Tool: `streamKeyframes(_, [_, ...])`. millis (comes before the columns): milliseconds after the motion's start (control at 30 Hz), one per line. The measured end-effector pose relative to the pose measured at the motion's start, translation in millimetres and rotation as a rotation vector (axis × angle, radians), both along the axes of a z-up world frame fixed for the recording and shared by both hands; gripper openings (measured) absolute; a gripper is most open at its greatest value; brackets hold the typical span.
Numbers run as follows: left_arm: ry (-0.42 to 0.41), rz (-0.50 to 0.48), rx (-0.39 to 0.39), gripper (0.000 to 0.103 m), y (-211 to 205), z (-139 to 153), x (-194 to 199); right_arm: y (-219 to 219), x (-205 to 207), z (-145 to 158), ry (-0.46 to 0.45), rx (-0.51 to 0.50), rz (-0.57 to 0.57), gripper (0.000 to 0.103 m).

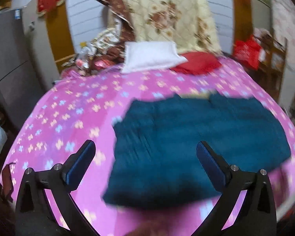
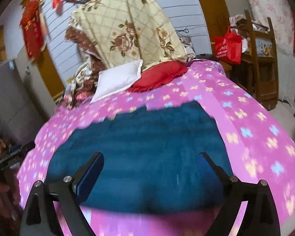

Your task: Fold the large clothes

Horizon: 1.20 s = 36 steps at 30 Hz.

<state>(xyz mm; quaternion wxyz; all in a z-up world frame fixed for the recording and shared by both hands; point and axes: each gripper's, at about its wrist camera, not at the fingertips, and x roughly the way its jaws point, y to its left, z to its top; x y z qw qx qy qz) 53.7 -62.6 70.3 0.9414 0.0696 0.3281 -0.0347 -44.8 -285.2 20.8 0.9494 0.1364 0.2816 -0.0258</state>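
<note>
A dark teal garment (image 1: 196,147) lies flat on the pink flowered bedspread (image 1: 72,108), roughly rectangular, its collar at the far edge. It also shows in the right wrist view (image 2: 143,147). My left gripper (image 1: 145,153) is open and empty, hovering above the garment's near left part. My right gripper (image 2: 151,163) is open and empty above the garment's near edge. Both views are blurred by motion.
A white pillow (image 2: 120,78) and a red cushion (image 2: 159,74) lie at the head of the bed. A floral quilt (image 2: 127,25) is piled against the wall. A grey cabinet (image 1: 7,59) stands left; a wooden shelf (image 2: 261,59) with a red bag (image 2: 228,45) stands right.
</note>
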Motion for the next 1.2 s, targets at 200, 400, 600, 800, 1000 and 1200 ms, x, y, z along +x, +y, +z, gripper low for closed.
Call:
streamKeyframes(200, [0.033, -0.094, 0.01, 0.103, -31, -34, -82, 29, -92, -8, 0.025, -0.123, -0.013, 0.094])
streamKeyframes(400, [0.224, -0.15, -0.176, 0.103, -31, -70, -116, 39, -140, -1, 0.02, -0.205, -0.038, 0.094])
streamKeyframes(600, [0.158, -0.059, -0.098, 0.103, -34, -59, -138, 39, -169, 0, 0.018, -0.247, -0.078, 0.094])
streamKeyframes(800, [0.155, -0.084, -0.083, 0.103, -49, -45, -154, 34, -181, -7, 0.027, -0.224, -0.085, 0.094])
streamKeyframes(1000, [0.168, -0.104, -0.055, 0.103, -63, -49, -158, 32, -185, -7, 0.025, -0.221, -0.092, 0.094])
streamKeyframes(1200, [0.163, -0.091, -0.043, 0.103, -63, -49, -158, 40, -186, 0, 0.012, -0.249, -0.088, 0.094])
